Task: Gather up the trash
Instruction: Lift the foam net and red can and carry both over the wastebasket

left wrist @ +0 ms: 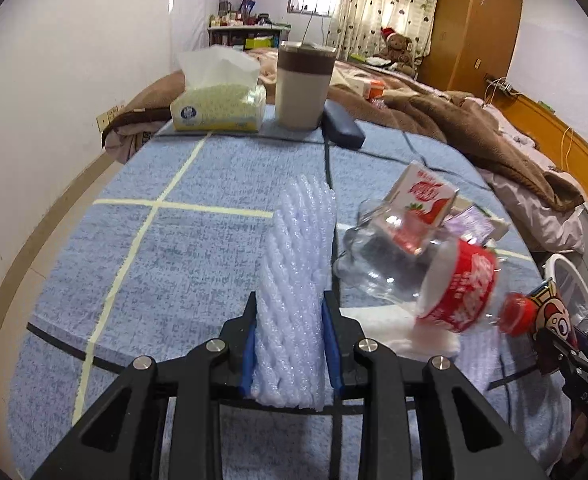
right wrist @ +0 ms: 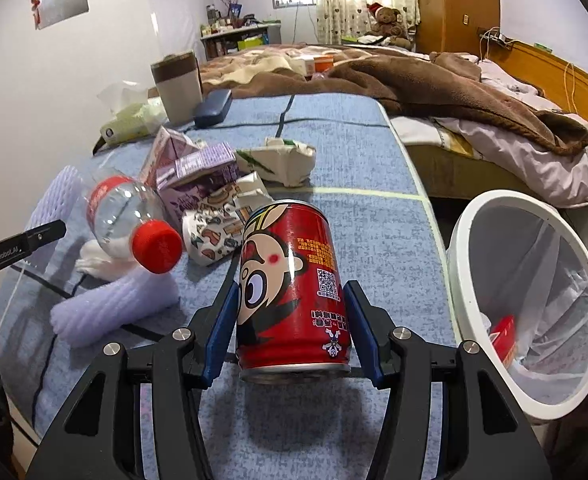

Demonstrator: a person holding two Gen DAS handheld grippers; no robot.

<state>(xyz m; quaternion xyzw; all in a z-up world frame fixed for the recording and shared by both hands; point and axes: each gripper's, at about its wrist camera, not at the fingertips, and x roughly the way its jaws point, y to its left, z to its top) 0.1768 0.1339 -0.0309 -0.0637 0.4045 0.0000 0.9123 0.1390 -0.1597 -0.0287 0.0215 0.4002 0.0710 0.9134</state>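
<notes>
Partly done, by the look of it: something red already in the lined bin, much trash left beside it. Right gripper fingers clamped on a red can, just left of the bin. Left gripper fingers squeezing a foam sleeve. Left of the bin on the surface: bottle, cartons, paper cup. Bin's inside seen only from the right wrist; tissue box clear only from the left.

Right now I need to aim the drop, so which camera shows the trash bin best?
The right wrist view: the white bin shows its whole rim and liner. The left wrist view catches only a sliver of it at the right edge.
</notes>
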